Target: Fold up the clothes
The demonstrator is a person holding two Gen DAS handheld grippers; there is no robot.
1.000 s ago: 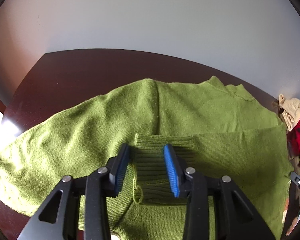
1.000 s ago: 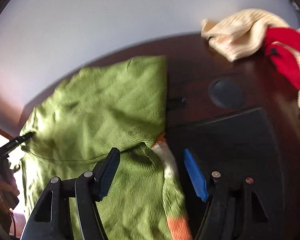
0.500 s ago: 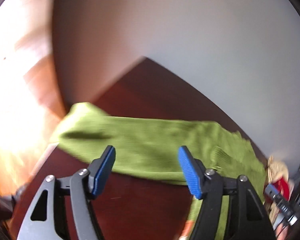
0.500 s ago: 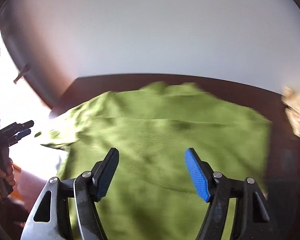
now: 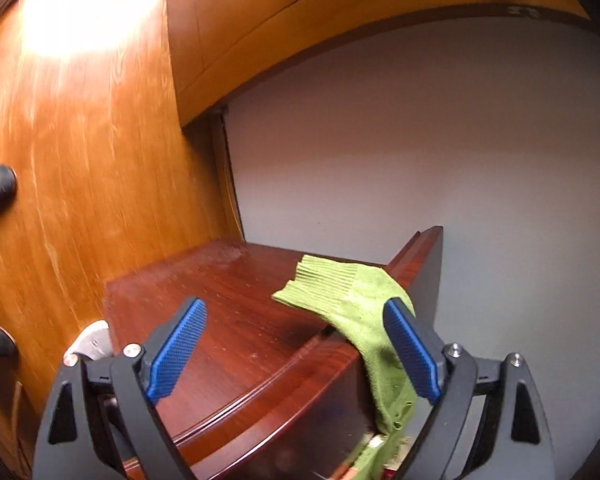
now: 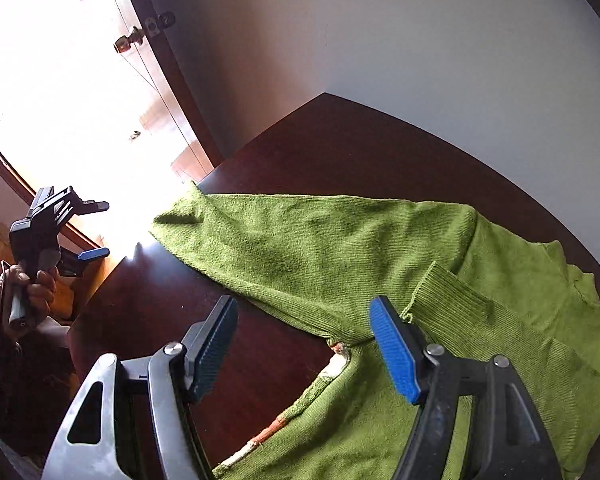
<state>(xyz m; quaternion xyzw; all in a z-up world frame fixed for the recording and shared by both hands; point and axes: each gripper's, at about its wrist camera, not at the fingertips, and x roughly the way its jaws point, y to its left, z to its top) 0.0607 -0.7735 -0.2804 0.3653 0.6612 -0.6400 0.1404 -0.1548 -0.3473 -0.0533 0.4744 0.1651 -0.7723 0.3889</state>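
Note:
A green knit sweater [image 6: 380, 248] lies spread on a dark red wooden table [image 6: 340, 140]. One sleeve [image 6: 284, 236] stretches out to the left, and the other's ribbed cuff [image 6: 448, 300] lies folded across the body. My right gripper [image 6: 304, 308] hovers open over the stretched sleeve's near edge with nothing gripped. My left gripper [image 5: 295, 305], also seen in a hand off the table's left end [image 6: 100, 230], has its jaws opening with nothing between them. The sleeve's ribbed end [image 5: 328, 288] lies on the table edge beside its right finger.
Orange wooden cabinet panels [image 5: 80, 200] stand close on the left, and a grey wall [image 5: 420, 160] runs behind the table. A bright glaring doorway with a brass handle [image 6: 128, 42] is at the far left. Orange and white trim [image 6: 332, 364] shows at the sweater's near edge.
My left gripper left the ribbed cuff lying on the sweater's body, spread its jaws and swung to the table's left end. My right gripper moved left, from the sweater's right side to the stretched sleeve.

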